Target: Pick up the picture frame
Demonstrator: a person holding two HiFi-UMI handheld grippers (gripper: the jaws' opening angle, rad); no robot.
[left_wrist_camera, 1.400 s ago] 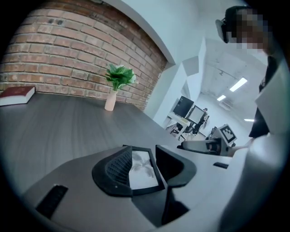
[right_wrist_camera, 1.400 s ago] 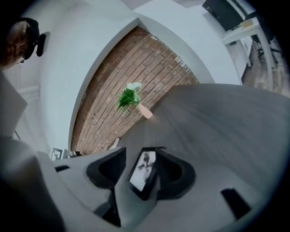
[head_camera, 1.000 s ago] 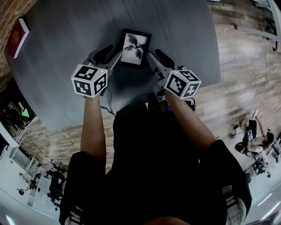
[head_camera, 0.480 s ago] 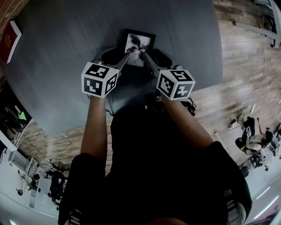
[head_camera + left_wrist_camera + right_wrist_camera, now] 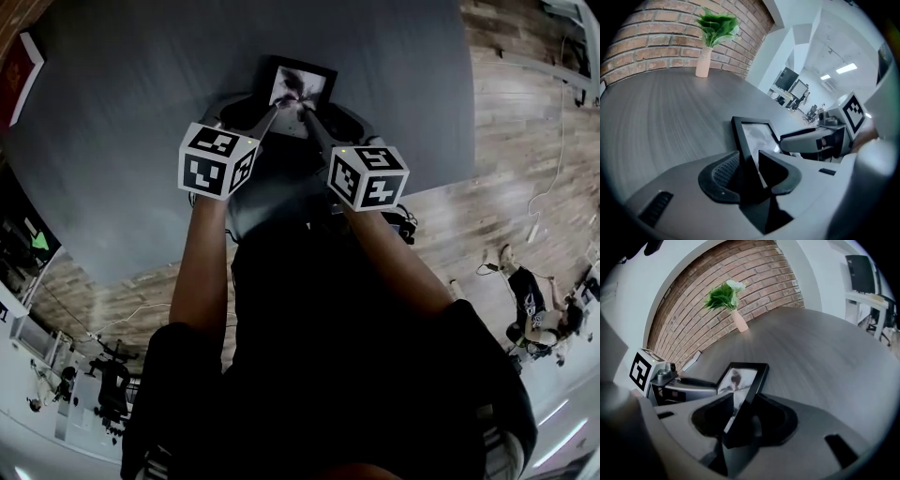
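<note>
Dark grey wood-grain desk [image 5: 112, 141] w/ a rounded edge carries a pink vase [image 5: 703, 62] of green leaves by the brick wall, a flat red-covered item [image 5: 17, 67] at its left rim, & a black picture frame [image 5: 298, 89] nr the front edge, tilted up.

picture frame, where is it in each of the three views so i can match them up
Head view: picture frame upper centre.
Left gripper view: lower centre.
Right gripper view: lower centre, slightly left.
Shared landmark: the grey table around it, in all three views.
</note>
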